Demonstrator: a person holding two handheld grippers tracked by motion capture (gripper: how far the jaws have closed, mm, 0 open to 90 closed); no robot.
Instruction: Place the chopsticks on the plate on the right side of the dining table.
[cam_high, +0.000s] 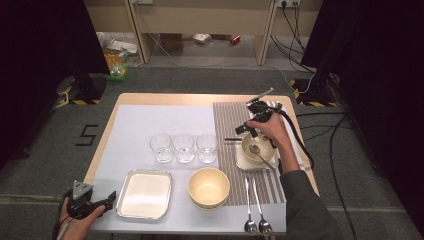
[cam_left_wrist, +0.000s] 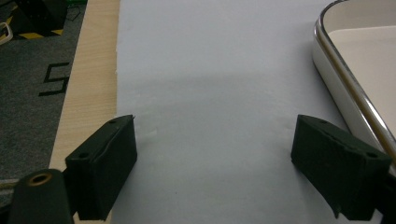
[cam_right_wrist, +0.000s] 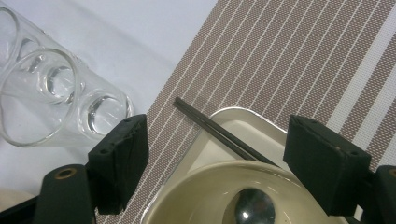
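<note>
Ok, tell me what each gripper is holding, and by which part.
Nothing is held. The right gripper hovers open over the bowl with the spoon; the left gripper is open over the mat.

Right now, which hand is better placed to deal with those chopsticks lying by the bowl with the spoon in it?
The right. The right gripper hovers open over the chopsticks and bowl; the left gripper sits open at the table's near left corner beside the tray.

Even overhead light, dim dark surroundings, soft shadows, slight blur on near tongs.
</note>
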